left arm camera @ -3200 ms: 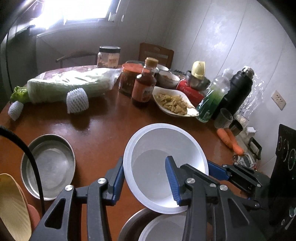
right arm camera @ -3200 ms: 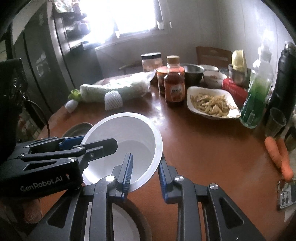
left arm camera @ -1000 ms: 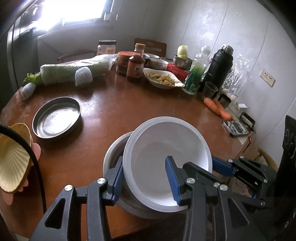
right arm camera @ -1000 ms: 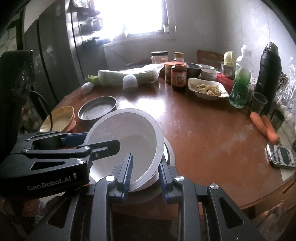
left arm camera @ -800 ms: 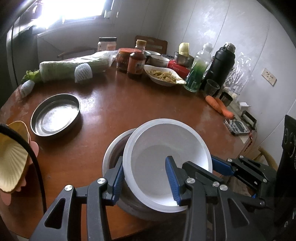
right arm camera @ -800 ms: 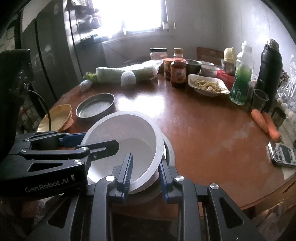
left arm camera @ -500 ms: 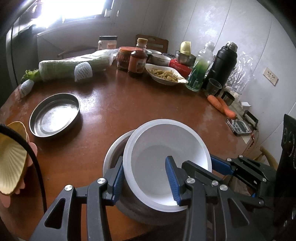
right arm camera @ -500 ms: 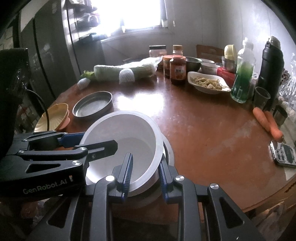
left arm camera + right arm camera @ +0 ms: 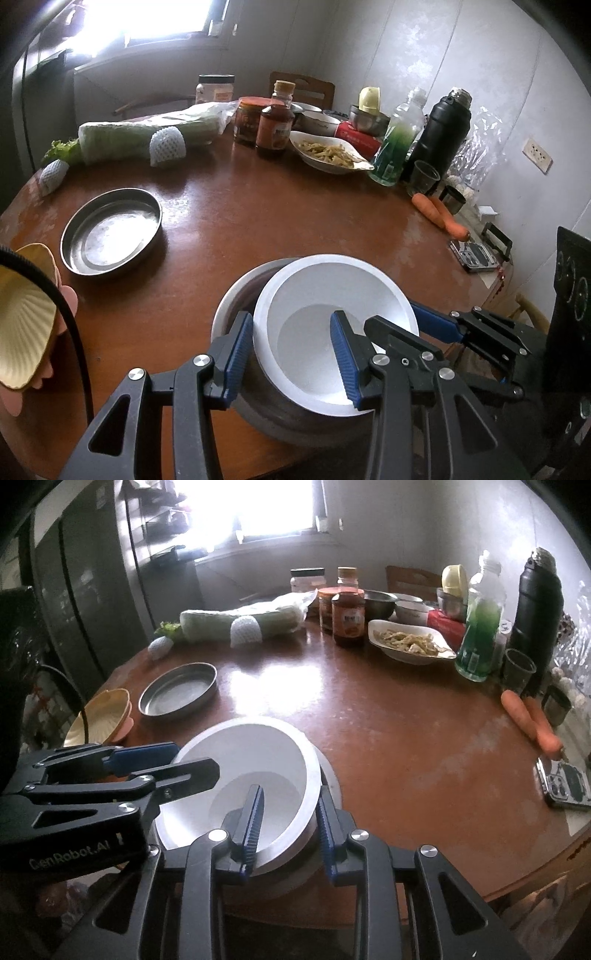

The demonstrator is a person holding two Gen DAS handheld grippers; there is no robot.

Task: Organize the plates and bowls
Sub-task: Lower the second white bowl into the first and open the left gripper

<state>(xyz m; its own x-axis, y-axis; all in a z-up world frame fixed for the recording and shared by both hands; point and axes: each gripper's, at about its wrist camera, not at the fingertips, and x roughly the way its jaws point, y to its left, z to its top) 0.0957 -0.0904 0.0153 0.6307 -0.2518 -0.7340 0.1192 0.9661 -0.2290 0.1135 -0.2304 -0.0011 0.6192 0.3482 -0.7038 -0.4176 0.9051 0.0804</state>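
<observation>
White bowl point(image 9: 334, 325) sits tilted inside a metal bowl point(image 9: 236, 302) at the bench's near edge; left tool point(image 9: 291, 350) grips its rim, right tool point(image 9: 288, 821) has just been loosening; release gently so it nests level

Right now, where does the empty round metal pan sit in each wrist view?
Left wrist: the metal pan lies left of centre, on the table beyond the left gripper.
Right wrist: the metal pan lies upper left, beside the yellow dish.
Shared landmark: the brown sauce bottle stands behind it.
</observation>
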